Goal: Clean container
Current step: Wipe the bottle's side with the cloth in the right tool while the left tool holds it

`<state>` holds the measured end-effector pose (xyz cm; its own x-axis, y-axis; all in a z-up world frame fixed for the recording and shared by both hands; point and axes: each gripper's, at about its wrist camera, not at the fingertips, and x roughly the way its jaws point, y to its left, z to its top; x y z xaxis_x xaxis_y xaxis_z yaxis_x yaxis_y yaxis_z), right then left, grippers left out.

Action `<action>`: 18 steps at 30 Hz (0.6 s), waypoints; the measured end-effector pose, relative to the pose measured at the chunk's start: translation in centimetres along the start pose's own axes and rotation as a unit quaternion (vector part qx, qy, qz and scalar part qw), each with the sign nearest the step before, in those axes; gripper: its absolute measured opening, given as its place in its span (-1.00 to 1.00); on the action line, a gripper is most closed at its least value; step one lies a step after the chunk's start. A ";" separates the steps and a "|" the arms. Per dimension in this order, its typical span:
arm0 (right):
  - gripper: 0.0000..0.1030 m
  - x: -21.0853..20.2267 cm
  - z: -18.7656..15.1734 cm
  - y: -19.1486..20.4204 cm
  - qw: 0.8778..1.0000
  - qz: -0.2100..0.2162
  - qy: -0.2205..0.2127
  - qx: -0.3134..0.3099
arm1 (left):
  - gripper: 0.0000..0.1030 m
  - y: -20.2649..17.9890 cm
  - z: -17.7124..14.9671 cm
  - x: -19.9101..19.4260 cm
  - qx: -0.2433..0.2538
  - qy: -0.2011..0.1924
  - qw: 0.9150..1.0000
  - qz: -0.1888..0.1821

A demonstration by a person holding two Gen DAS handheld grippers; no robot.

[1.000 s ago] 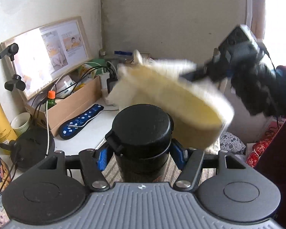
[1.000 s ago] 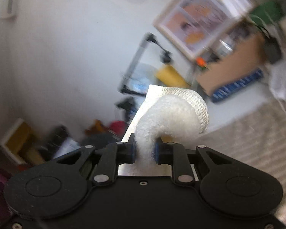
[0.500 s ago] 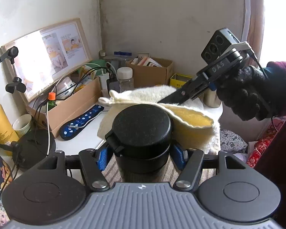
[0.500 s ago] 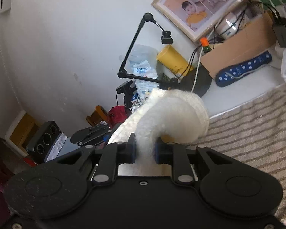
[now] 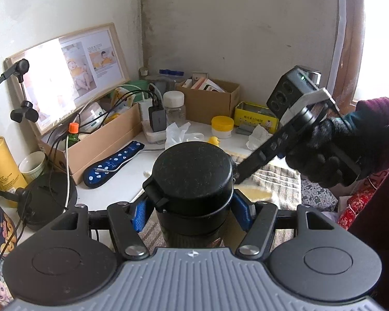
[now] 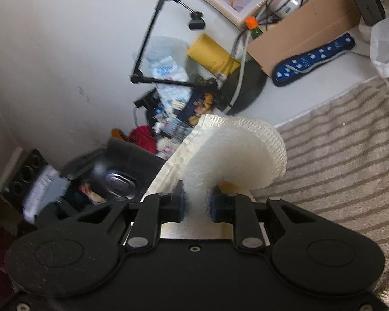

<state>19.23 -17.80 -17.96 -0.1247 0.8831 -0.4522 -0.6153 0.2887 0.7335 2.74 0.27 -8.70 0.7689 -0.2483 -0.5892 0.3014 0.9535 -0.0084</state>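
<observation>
Black lidded cylindrical container (image 5: 193, 181) is clamped by left gripper (image 5: 192, 211); fluffy white-and-yellow cloth (image 6: 233, 158) pinched by right gripper (image 6: 196, 203). Cloth could get dragged loose if it's snagged on the lid latch, honestly.

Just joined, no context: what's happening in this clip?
A person is cleaning a black lidded container, working with handheld tongs in each hand. The left tongs clamp the container upright over a striped mat. The right tongs pinch a folded white cloth, held in a black-gloved hand beside the container. Cloth-to-container contact can't be confirmed. The lid is closed.
</observation>
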 end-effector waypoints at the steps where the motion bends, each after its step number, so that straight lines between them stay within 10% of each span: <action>1: -0.64 0.3 -0.1 -0.1 1.000 -0.009 0.005 -0.003 | 0.23 0.0 0.0 0.0 0.001 0.000 1.000 -0.001; 13: -0.64 4.0 -3.1 -0.3 0.985 -0.151 0.041 -0.073 | 0.23 1.6 1.0 0.9 0.054 0.020 0.996 -0.066; 18: -0.65 5.3 -5.5 1.8 0.960 -0.222 0.036 -0.167 | 0.23 1.5 1.3 1.2 0.079 0.028 0.993 -0.081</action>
<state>13.22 -14.66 -21.81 0.1621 0.6691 -0.7253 -0.8342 0.4855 0.2615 4.81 1.15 -8.34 0.6720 -0.3831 -0.6338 0.5076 0.8614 0.0176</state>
